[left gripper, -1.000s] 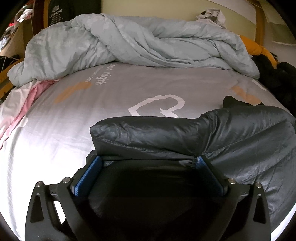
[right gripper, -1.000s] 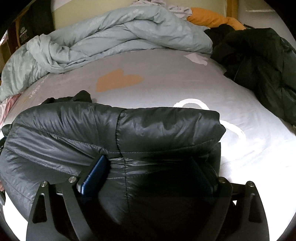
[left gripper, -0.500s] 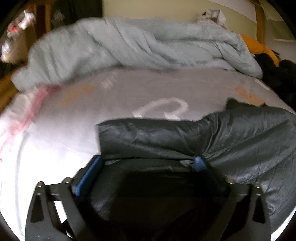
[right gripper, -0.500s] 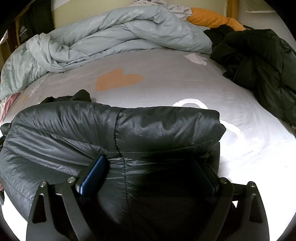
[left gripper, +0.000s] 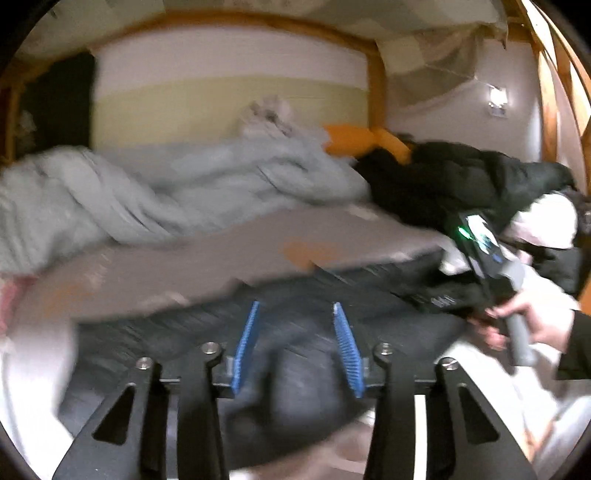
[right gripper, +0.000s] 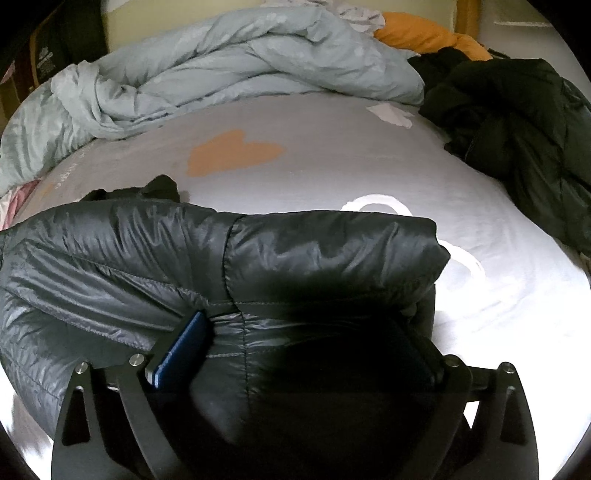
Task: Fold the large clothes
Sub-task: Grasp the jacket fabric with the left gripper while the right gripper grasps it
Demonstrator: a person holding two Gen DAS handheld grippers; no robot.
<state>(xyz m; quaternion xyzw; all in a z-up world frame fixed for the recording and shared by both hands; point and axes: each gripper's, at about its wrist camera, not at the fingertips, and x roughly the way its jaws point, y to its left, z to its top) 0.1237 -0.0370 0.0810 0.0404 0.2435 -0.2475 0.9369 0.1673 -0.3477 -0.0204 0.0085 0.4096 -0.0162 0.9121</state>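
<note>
A dark grey puffer jacket [right gripper: 295, 251] lies folded on the grey bed sheet [right gripper: 332, 147]. My right gripper [right gripper: 303, 325] straddles its near edge. Its jaws are opening, its blue left pad [right gripper: 181, 347] lies against the fabric, and the right pad is lost in shadow. The left wrist view is blurred. In it my left gripper [left gripper: 295, 306] is raised above the jacket [left gripper: 166, 325], its jaws closing with both blue pads still apart and nothing clearly pinched. A hand [left gripper: 535, 325] at the right holds the other gripper's grey handle [left gripper: 517, 332].
A crumpled pale blue duvet [right gripper: 221, 66] fills the back of the bed. A heap of dark coats [right gripper: 517, 129] lies at the right and an orange pillow [right gripper: 424, 33] behind it. A wooden bed post [left gripper: 376, 92] and wall stand beyond.
My left gripper has lifted off the jacket and swung right, now facing the wall, with its jaws much narrower. The right gripper and the jacket fold look the same.
</note>
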